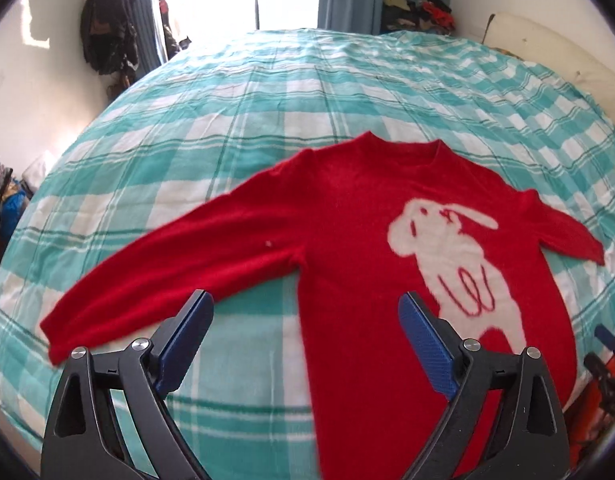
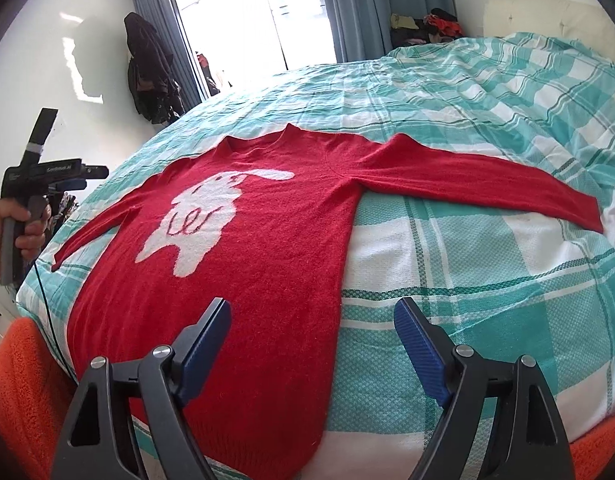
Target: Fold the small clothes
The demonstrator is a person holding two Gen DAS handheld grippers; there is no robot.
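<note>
A small red sweater (image 1: pixel 347 216) with a white rabbit figure (image 1: pixel 451 256) lies flat, front up, on the bed, both sleeves spread out sideways. It also shows in the right wrist view (image 2: pixel 267 240). My left gripper (image 1: pixel 305 300) is open and empty, hovering above the sweater's left side, near the armpit of the left sleeve (image 1: pixel 167 264). My right gripper (image 2: pixel 311 308) is open and empty, above the sweater's right side edge, below the right sleeve (image 2: pixel 487 184). The left gripper's body shows in a hand at the left edge of the right wrist view (image 2: pixel 31 184).
The bed has a teal and white checked cover (image 1: pixel 267 120) and an orange blanket (image 2: pixel 23 392) at its near edge. A headboard (image 2: pixel 547 16) stands at the right. Dark clothes hang on the wall (image 2: pixel 147 76), and a clothes pile (image 2: pixel 427 24) lies beyond the bed by the curtained window.
</note>
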